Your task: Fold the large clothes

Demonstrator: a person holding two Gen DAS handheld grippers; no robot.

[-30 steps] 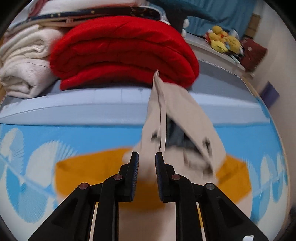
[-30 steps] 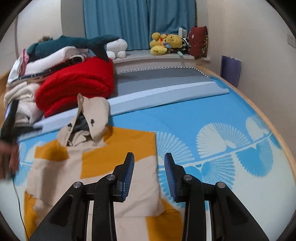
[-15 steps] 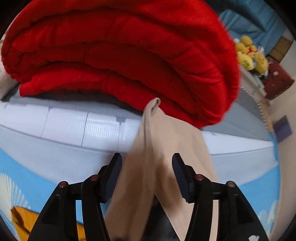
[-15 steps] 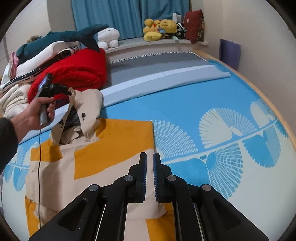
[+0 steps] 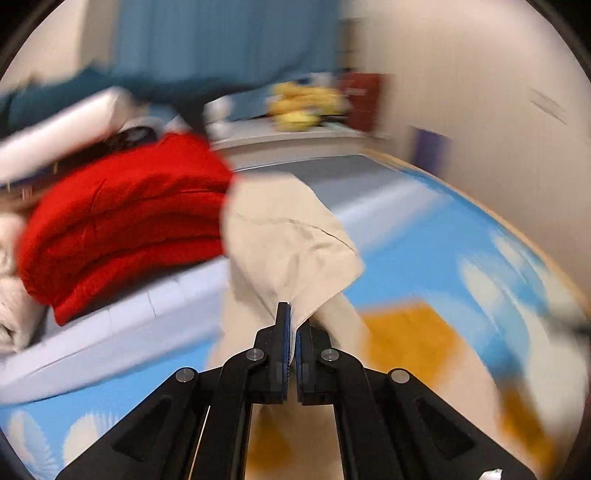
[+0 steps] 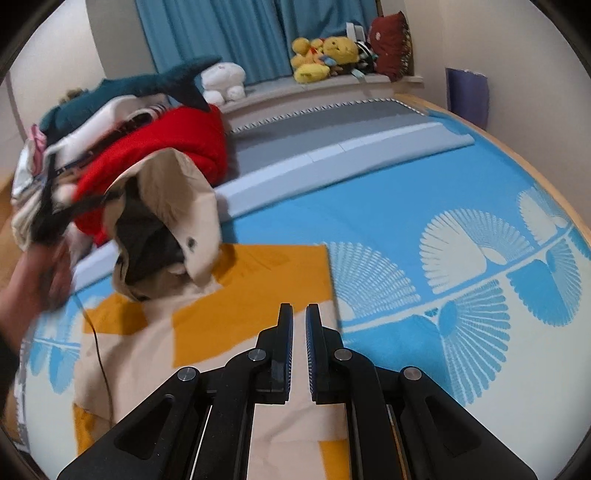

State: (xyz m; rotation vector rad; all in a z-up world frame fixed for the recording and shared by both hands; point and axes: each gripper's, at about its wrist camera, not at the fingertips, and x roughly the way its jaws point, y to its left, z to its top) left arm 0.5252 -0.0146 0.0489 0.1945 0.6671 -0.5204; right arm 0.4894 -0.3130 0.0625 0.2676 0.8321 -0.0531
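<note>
Beige-and-orange hooded jacket (image 6: 229, 332) lies spread on the blue fan-patterned bed cover (image 6: 461, 206), its body flat toward the near left part of the bed and its hood (image 6: 177, 206) raised off the cover. In the right wrist view we see the hood hanging open, dark lining showing inside, just in front of the red folded blanket (image 6: 177, 144).

We hold the left gripper (image 5: 293, 314) with its jaws pressed together on the beige cloth of the hood (image 5: 284, 236); a fold of the fabric is pinched right at the fingertips and rises from them like a tent. That view is blurred, so we cannot tell finer detail of the cloth. In the right wrist view the same left gripper (image 6: 55, 206) shows only as a dark smear at the hood's edge, with our left hand (image 6: 33, 284) below it and a thin black cable trailing over the jacket.

The right gripper (image 6: 299, 314) hovers over the jacket's body near its right edge, where an orange panel (image 6: 266, 280) meets the bed cover. Its jaws stand almost together with a narrow slit between the pads, and we see nothing caught in that slit.

Behind the blanket, a stack of pale folded linen (image 6: 26, 192) carries a teal shark plush (image 6: 147, 85). Yellow plush toys (image 6: 325, 55) sit on the ledge below the blue curtain (image 6: 229, 33).
</note>
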